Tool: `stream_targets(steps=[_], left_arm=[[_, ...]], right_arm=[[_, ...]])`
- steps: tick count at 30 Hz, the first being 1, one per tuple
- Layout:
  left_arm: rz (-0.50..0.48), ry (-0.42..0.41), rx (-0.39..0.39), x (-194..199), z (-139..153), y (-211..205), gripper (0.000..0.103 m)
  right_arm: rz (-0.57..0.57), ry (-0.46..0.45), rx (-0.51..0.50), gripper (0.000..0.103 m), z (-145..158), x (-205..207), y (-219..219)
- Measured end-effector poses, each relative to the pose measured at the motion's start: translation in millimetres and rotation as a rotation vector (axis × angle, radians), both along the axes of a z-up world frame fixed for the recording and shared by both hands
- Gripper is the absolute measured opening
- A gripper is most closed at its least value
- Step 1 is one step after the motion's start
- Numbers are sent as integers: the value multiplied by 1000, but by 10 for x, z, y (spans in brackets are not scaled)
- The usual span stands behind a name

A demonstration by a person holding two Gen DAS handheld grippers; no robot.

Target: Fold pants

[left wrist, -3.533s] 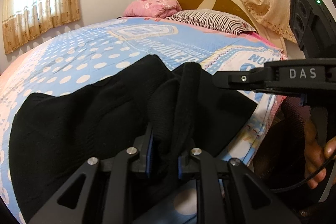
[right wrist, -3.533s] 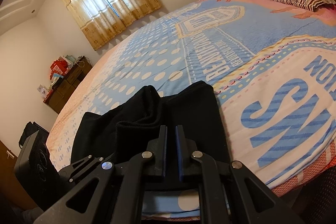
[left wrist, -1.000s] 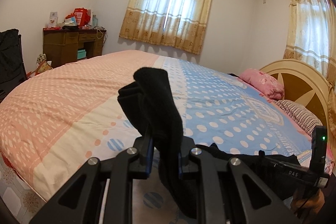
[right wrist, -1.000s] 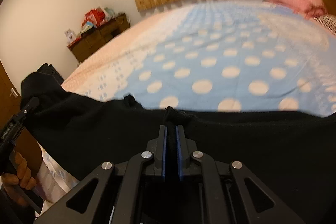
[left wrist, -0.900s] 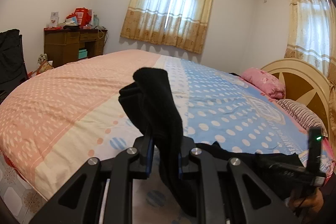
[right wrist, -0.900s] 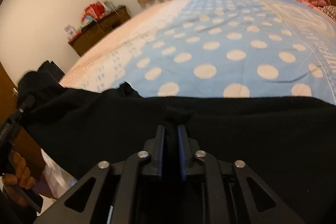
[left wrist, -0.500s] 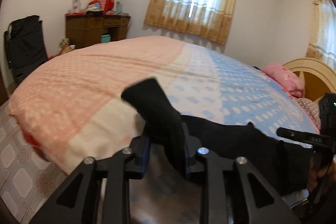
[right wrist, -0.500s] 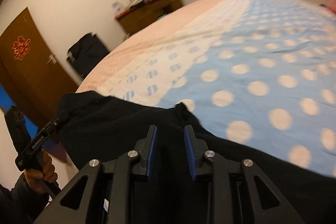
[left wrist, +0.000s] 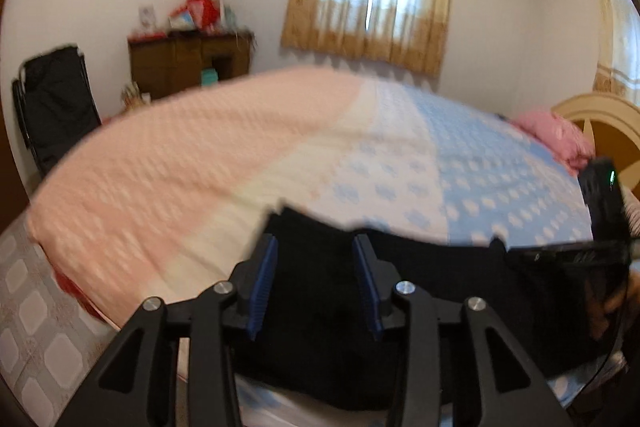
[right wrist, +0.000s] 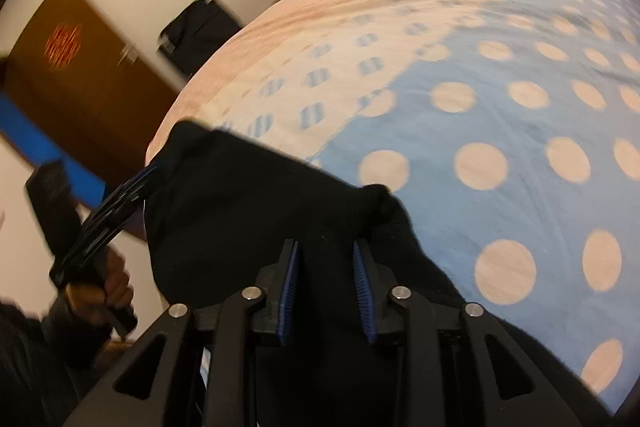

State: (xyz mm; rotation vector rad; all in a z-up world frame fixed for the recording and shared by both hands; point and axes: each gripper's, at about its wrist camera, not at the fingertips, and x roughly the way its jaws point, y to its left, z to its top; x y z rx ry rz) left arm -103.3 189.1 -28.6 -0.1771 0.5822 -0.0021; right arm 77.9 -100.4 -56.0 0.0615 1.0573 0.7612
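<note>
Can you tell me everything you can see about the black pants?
The black pants look soft and thick, like knit or fleece. They lie spread along the near edge of the bed, on its dotted cover, bunched into small peaks at the top edge. The left gripper and right gripper have just been opening; the cloth sits between their blue pads, no longer pinched. Blur hides seams and pockets.

Bed (left wrist: 248, 163): wide, covered by a pink, cream and blue dotted bedspread.
Pants (left wrist: 440, 291): black, spread along the near edge.
Pillow (left wrist: 552, 139): pink, by the headboard.
</note>
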Motion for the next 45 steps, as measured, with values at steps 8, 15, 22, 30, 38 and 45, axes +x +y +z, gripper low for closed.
stream_targets(steps=[8, 15, 22, 30, 38, 45], left_arm=[[-11, 53, 16, 87, -143, -31, 42], [-7, 58, 58, 156, -167, -61, 42], [12, 73, 105, 246, -139, -29, 42], [171, 35, 112, 2, 37, 560, 54], [203, 31, 80, -220, 83, 738, 61], [96, 83, -100, -407, -81, 546, 67]], right_arm=[[-1, 39, 84, 33, -45, 177, -15], [-64, 66, 169, 32, -72, 430, -63], [-172, 39, 113, 12, 11, 528, -425], [-71, -140, 47, 17, 468, -74, -130], [-198, -285, -252, 11, 296, -70, 207], [12, -320, -91, 11, 469, -731, 876]])
